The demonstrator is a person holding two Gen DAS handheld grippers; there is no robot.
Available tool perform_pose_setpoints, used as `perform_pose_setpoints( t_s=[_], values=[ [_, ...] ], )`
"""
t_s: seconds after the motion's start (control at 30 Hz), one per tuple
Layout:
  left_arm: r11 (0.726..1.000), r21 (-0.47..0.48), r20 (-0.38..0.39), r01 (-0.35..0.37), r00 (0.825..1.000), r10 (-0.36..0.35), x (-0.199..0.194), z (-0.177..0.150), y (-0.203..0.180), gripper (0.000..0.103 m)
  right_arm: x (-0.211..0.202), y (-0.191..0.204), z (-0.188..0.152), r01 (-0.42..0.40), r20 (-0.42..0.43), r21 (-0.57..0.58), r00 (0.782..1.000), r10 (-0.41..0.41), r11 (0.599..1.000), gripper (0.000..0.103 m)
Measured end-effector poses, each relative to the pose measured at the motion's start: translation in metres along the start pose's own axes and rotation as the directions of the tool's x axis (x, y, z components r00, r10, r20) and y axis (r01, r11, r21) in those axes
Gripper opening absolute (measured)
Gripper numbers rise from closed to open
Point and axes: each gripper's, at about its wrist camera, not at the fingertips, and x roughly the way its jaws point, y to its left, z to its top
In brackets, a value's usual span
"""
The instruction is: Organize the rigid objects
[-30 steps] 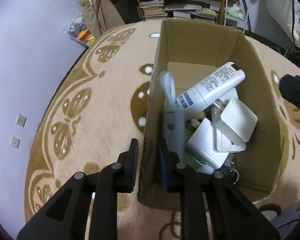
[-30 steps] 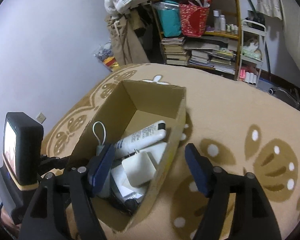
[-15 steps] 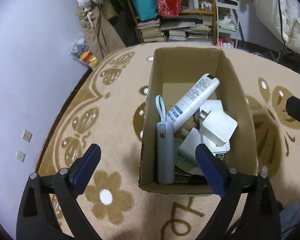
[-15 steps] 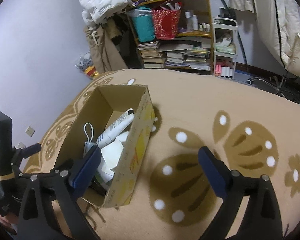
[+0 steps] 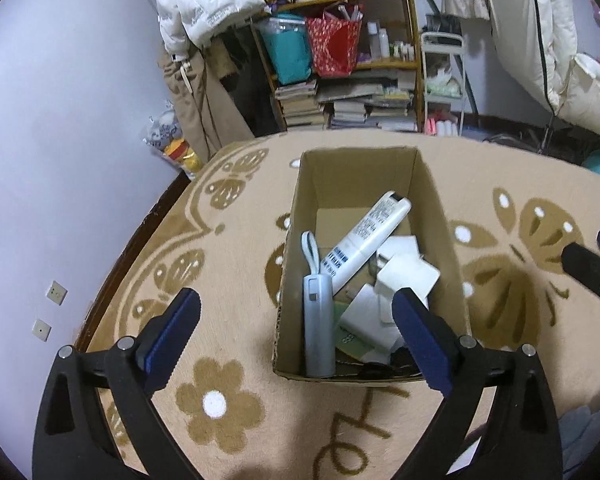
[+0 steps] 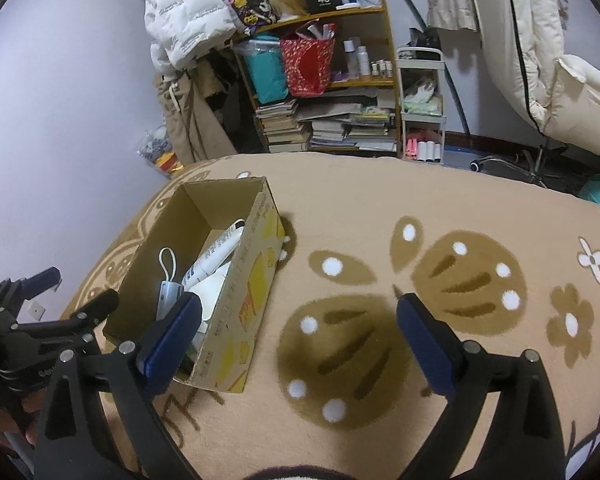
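Cardboard is what I look down on: an open box [image 5: 364,264] standing on the tan patterned blanket [image 5: 228,248]. Inside it a grey stick with a loop [image 5: 318,328] lies along the left wall, a white tube [image 5: 366,244] leans across the middle, and white chargers [image 5: 406,280] are piled to the right. My left hand-held gripper [image 5: 296,332] hangs above the box's near end, its jaws spread wide and empty. My right hand-held gripper [image 6: 298,334] is equally wide apart over bare blanket, just right of the box.
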Motion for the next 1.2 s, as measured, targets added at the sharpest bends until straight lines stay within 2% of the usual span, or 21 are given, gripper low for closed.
perform_pose_setpoints(
  t_s=[0.3,0.6,0.9,1.2],
  values=[
    [0.999,-0.044,0.096,0.003,0.995,0.001,-0.036,-0.001,-0.001,0.096,-0.033,-0.017,-0.011,-0.014,0.082,0.012,0.997,0.013,1.0,0.103],
    [0.996,-0.085,0.164,0.017,0.986,-0.003,-0.063,-0.012,0.006,0.096,-0.067,-0.013,-0.018,0.028,0.187,-0.069,0.982,-0.015,0.997,0.103],
    [0.996,-0.089,0.212,0.014,0.977,0.005,-0.078,-0.024,0.002,0.096,-0.084,-0.019,-0.027,0.03,0.227,-0.071,0.974,-0.013,0.997,0.103],
    [0.994,-0.099,0.219,0.044,0.976,-0.021,-0.076,-0.027,0.002,0.096,-0.082,-0.024,-0.033,0.025,0.237,-0.044,0.971,-0.014,0.999,0.103]
  ],
)
